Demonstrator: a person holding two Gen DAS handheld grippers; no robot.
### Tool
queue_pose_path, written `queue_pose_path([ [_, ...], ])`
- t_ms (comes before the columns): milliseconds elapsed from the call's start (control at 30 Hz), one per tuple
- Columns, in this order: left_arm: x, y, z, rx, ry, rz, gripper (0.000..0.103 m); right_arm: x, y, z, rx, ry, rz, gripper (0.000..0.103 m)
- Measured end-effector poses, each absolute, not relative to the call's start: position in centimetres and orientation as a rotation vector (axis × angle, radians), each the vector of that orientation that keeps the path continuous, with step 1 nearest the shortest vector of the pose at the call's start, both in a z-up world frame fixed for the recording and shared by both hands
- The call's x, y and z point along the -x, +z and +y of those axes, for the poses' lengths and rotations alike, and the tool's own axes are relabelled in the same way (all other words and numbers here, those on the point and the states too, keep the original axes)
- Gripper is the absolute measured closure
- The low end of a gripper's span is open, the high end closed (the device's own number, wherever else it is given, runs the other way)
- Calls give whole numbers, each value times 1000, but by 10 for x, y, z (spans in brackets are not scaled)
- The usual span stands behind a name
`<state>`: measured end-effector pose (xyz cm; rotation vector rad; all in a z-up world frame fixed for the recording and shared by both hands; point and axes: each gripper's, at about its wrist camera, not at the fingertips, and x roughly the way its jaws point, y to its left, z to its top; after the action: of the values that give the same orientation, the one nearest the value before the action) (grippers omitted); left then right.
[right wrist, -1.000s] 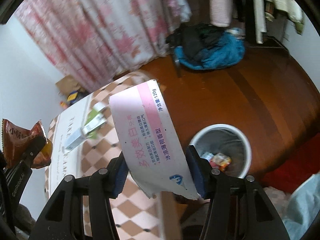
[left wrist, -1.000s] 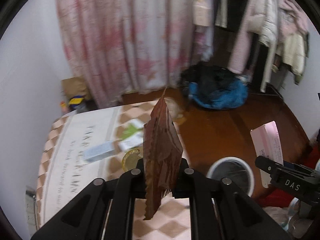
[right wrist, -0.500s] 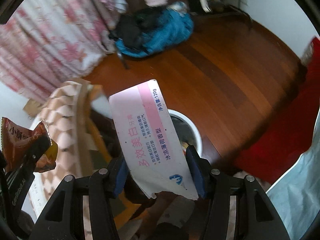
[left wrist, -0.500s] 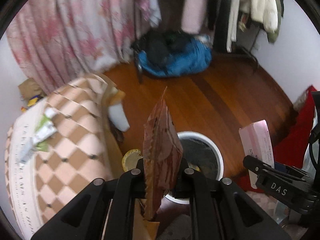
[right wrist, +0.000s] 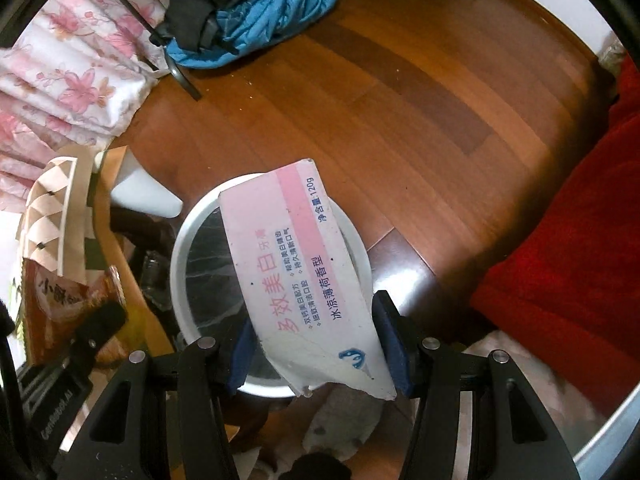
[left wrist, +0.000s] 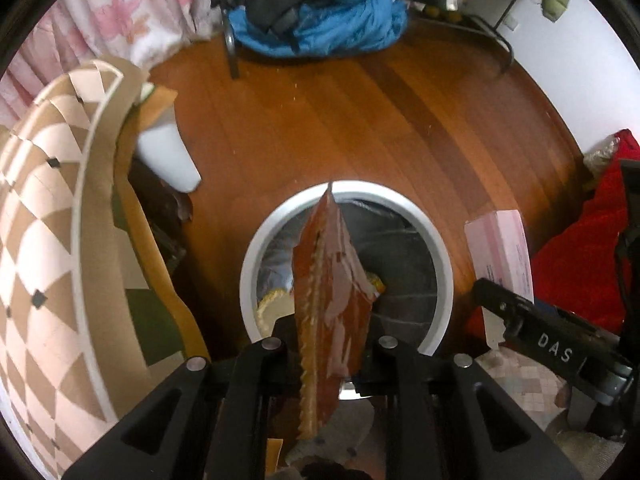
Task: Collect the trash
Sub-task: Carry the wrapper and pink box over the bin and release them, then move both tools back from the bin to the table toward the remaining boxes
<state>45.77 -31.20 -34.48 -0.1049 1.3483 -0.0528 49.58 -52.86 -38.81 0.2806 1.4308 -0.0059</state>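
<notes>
My left gripper [left wrist: 328,344] is shut on a brown snack wrapper [left wrist: 330,300], held edge-on above the white-rimmed trash bin [left wrist: 440,256], which holds some trash. My right gripper [right wrist: 316,344] is shut on a pink and white toothpaste box [right wrist: 296,268], held over the same bin [right wrist: 180,256]. The box [left wrist: 500,248] and right gripper also show at the right of the left wrist view. The wrapper [right wrist: 56,312] and left gripper show at the left of the right wrist view.
The bin stands on a wooden floor [left wrist: 380,120]. A table with a checkered cloth [left wrist: 44,208] is to the left. A blue and black clothes pile [left wrist: 316,12] lies at the far side, pink curtains [right wrist: 60,80] at far left, red fabric [right wrist: 568,240] at right.
Both grippers have swung from over the table to above the trash bin and tilted downward, still holding the wrapper and the box.
</notes>
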Motion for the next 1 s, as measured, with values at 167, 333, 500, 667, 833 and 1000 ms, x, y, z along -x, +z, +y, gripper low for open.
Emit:
queue_pose_path([
  [167,-462,-350,-309,140,-57,1366,17,-507,-409,-526,-288,-13,1454,44],
  [333,-464,-348,-302,177,-53,1378,7,-509,-411,-520,-296,-1,1448,25],
  [500,-463,-341,-294,159,-22,1354,7,-503,-405,-516,-244,-49,1461,0],
  [667,-459,-338,-287,118,19,1344,6,-495,-399,-506,-91,-101,1474,0],
  [833,-454,-331,-285,96,34,1341,6,-485,-390,-497,-37,-106,1483,0],
  [1000,-447,-312,-285,79,51,1324,6,-479,-372,-498,-27,-98,1490,0],
])
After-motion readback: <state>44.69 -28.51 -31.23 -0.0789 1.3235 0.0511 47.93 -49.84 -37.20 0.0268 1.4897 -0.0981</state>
